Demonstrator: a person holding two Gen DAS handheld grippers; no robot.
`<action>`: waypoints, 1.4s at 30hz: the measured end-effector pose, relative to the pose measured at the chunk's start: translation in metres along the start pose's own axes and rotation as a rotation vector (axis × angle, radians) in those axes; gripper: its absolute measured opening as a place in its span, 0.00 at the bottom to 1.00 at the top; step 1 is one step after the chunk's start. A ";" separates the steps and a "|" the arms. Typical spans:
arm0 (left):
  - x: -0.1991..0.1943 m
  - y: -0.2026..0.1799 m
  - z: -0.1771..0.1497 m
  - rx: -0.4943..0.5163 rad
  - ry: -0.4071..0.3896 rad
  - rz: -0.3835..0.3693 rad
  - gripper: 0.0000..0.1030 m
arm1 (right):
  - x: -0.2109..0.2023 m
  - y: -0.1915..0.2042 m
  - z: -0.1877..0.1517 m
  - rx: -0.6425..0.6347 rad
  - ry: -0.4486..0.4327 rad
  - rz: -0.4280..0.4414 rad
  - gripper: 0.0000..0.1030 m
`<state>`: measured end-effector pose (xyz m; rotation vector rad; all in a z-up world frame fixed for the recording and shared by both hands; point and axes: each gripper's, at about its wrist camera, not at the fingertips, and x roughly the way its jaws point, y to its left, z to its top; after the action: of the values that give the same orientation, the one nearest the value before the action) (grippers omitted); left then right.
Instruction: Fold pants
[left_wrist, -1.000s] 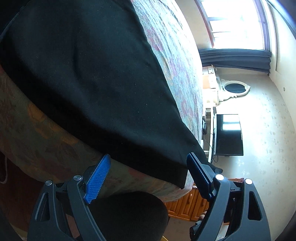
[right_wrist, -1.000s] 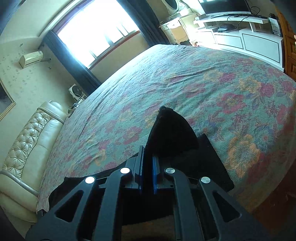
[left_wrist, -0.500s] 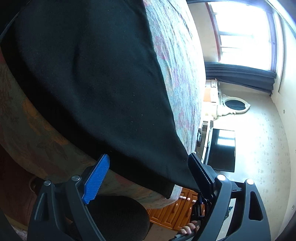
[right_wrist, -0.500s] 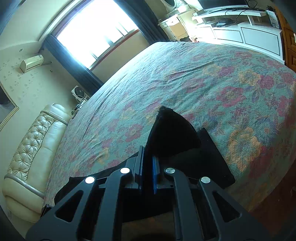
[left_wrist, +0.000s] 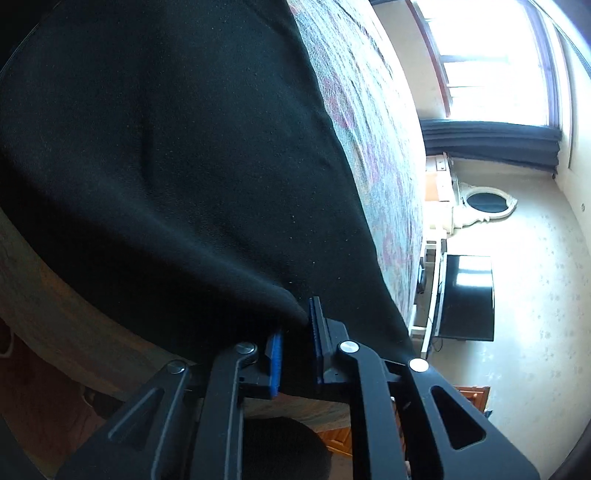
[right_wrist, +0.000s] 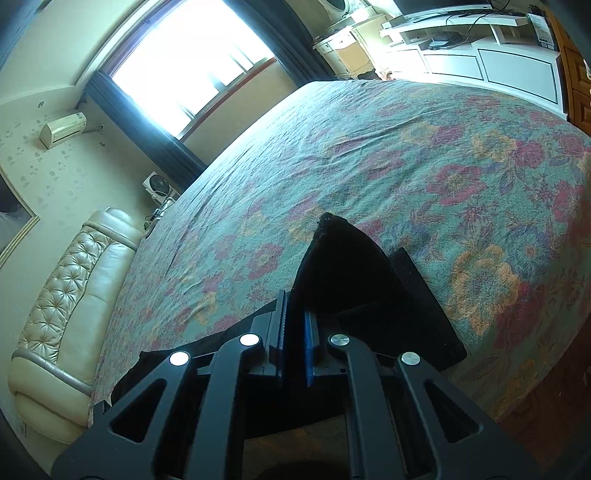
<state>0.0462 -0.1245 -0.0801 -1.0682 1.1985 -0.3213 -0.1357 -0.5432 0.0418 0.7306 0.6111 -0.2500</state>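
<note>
Black fabric pants: spread on floral teal-and-pink bedspread, near edge of bed. Left gripper: jaws closing, a bunched fold of the pants pinched between blue pads. Right gripper: clamped on a raised peak of the pants. Cream tufted sofa: far left.

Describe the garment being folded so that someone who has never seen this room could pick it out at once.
Start at the big bed with the green bedspread patterned in pink and orange flowers. At its near edge lie the black pants, plain and dark. The left gripper is closing on a bunched fold, and the right gripper pinches a raised peak; nothing else on the bed is unpatterned.
</note>
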 end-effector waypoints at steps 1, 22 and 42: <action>0.002 0.001 -0.004 0.015 0.002 0.005 0.12 | 0.001 -0.002 -0.002 0.004 0.004 0.000 0.07; -0.003 -0.004 -0.021 0.232 0.039 0.100 0.11 | -0.004 -0.092 -0.053 0.169 0.133 -0.122 0.26; -0.008 -0.059 -0.036 0.605 -0.020 0.049 0.45 | 0.094 -0.076 0.055 0.085 0.275 0.023 0.08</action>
<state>0.0307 -0.1667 -0.0271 -0.5134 1.0123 -0.5885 -0.0682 -0.6372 -0.0243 0.8609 0.8565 -0.1559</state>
